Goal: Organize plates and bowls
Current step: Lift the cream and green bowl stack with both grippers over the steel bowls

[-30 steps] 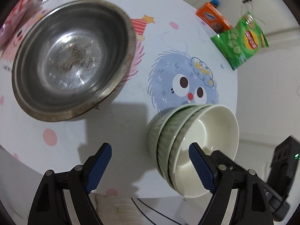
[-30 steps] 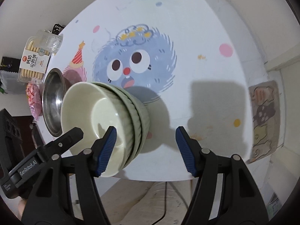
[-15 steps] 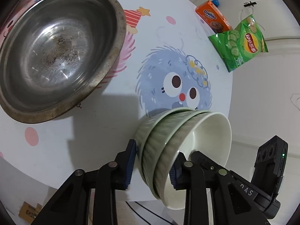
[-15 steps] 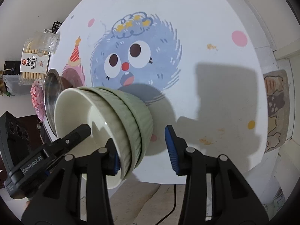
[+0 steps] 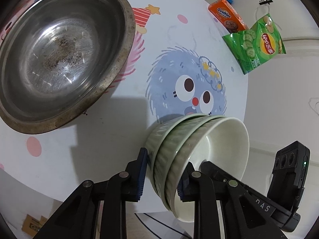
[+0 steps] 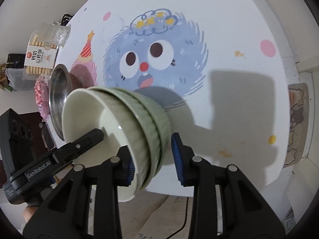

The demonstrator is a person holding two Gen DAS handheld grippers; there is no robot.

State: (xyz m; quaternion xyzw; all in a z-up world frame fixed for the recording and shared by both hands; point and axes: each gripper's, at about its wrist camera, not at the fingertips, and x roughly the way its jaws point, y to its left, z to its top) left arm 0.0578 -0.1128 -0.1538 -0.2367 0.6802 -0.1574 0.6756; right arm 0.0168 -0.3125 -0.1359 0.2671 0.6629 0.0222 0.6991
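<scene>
- Table – round, white w/ cartoon print; everything sits on it, snacks pushed to the far edge, prob to leave the middle free for sorting
- Steel bowl – biggest dish, upright on the table, well apart from the green ones; grubby inside; untouched, looks like the likely base or next item
- Bowl stack – three ribbed green bowls nested, near the table's front edge, between both grippers; looks tipped in these wide-angle views, can't tell if the base is off the table. Nested so they can go as one load, I'd say
- Left gripper – jaws have just been closing, now clamped on the stack's wall: one pad on the ribbed outside, the other inside the top bowl
- Right gripper – jaws have just been closing too; inner pad sits inside the top bowl against its wall, outer pad is just beside the ribs w/ a sliver of gap, so not fully clamped yet imo
- Two grips on opposite sides: prob to share the weight and stop the nest sliding apart
- Chips bag, orange box, biscuit tub – at the edges, not part of the job
</scene>
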